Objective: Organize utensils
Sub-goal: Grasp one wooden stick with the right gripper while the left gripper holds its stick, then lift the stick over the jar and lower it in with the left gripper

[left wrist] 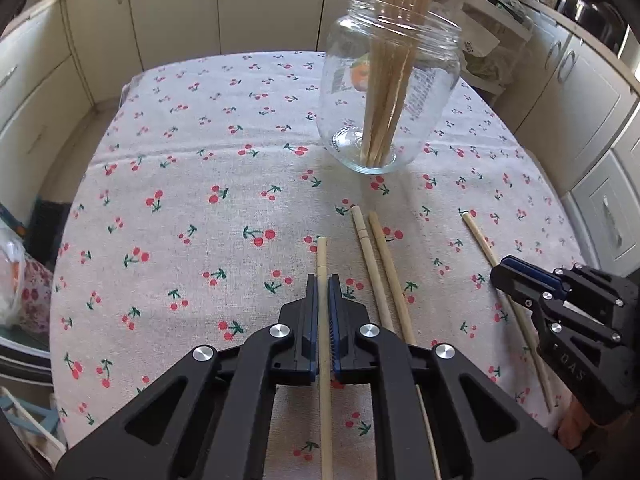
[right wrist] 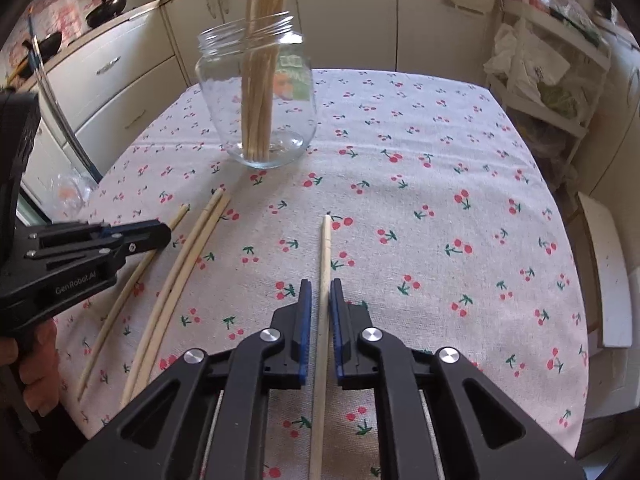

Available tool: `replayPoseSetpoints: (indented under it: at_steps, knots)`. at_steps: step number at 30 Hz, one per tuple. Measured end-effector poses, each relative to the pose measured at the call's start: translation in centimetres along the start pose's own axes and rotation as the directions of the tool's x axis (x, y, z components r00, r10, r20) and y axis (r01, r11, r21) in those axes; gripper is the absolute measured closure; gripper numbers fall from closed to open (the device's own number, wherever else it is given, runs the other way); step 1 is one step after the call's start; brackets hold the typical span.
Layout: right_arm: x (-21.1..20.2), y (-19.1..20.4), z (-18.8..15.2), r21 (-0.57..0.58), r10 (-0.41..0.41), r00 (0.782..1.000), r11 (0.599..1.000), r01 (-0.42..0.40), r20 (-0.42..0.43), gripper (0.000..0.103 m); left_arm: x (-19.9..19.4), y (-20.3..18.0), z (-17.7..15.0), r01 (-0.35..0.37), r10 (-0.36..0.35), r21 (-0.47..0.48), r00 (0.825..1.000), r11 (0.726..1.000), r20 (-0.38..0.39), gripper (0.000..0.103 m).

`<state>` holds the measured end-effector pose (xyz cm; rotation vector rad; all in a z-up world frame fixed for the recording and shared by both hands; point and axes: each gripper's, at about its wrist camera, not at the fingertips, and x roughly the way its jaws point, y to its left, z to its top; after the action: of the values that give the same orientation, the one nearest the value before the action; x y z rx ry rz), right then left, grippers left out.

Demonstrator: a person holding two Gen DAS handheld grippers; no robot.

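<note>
A clear glass jar (left wrist: 392, 92) (right wrist: 260, 104) stands upright at the far side of the cherry-print tablecloth (left wrist: 192, 200), holding several wooden chopsticks. My left gripper (left wrist: 323, 280) is shut on one chopstick (left wrist: 322, 252) that lies along the cloth; the right wrist view shows this gripper (right wrist: 166, 234) at the left. My right gripper (right wrist: 320, 284) is shut on another chopstick (right wrist: 326, 248), and it appears at the right edge of the left wrist view (left wrist: 500, 270). Between the two grippers a pair of loose chopsticks (left wrist: 376, 264) (right wrist: 188, 252) lies side by side.
Cream cabinets (left wrist: 180, 8) line the wall behind the table. A shelf rack with bags (right wrist: 540, 80) stands to the right and a white board (right wrist: 608, 280) lies beside the table edge. A plastic bag (left wrist: 16, 280) sits off the left edge.
</note>
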<state>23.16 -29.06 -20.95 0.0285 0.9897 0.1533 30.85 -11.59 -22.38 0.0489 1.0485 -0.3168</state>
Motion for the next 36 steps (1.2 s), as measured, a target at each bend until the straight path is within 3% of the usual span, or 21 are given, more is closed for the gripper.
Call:
replayPoseSetpoints:
  at_steps: [3, 7, 14, 23, 36]
  knots:
    - [-0.1, -0.3, -0.1, 0.013, 0.008, 1.0, 1.0, -0.008, 0.003, 0.097, -0.1, -0.5, 0.0, -0.025, 0.025, 0.036, 1.0, 0.999, 0.002, 0.098]
    - [-0.6, -2.1, -0.7, 0.136, 0.077, 0.997, 0.988, -0.079, 0.02, 0.097, -0.9, -0.5, -0.5, -0.044, 0.043, 0.032, 0.999, 0.999, 0.021, 0.098]
    - [-1.8, -3.8, -2.3, 0.27, 0.138, 0.983, 0.948, -0.166, 0.12, 0.097, -3.1, -0.9, -1.1, -0.073, 0.07, 0.032, 0.994, 0.997, 0.081, 0.098]
    - [-3.6, -3.8, -0.8, 0.278, 0.131, 0.966, 0.941, -0.192, 0.222, 0.097, -5.8, -1.9, -0.9, -0.086, 0.078, 0.043, 0.982, 0.995, 0.171, 0.098]
    - [-1.7, -4.6, -1.3, 0.321, 0.13, 0.971, 0.928, -0.19, 0.2, 0.097, -7.6, -2.2, 1.1, -0.039, 0.033, 0.019, 0.967, 0.999, 0.251, 0.098]
